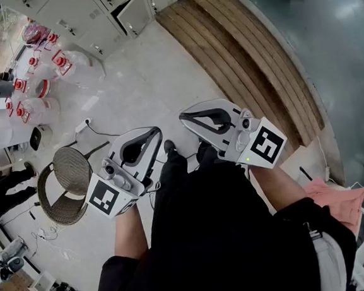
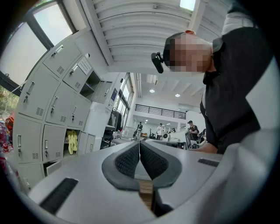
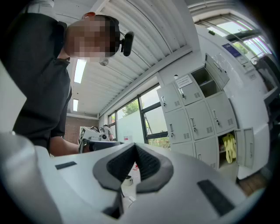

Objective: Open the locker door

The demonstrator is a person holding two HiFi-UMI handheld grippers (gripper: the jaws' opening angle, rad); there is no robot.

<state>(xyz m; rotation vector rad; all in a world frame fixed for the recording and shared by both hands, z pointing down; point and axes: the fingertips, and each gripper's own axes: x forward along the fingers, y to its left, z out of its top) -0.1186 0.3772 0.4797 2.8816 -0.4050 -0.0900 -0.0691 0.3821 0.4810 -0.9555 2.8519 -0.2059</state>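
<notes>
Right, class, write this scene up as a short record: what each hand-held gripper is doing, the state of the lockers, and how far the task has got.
left hand-held gripper: jaws together, nothing between them, pointing level
right hand-held gripper: jaws together, nothing between them, pointing level
lockers: grey bank across the floor, touched by neither gripper
open compartments: a low one with a yellow item inside; another higher up
task progress: no door handled yet
</notes>
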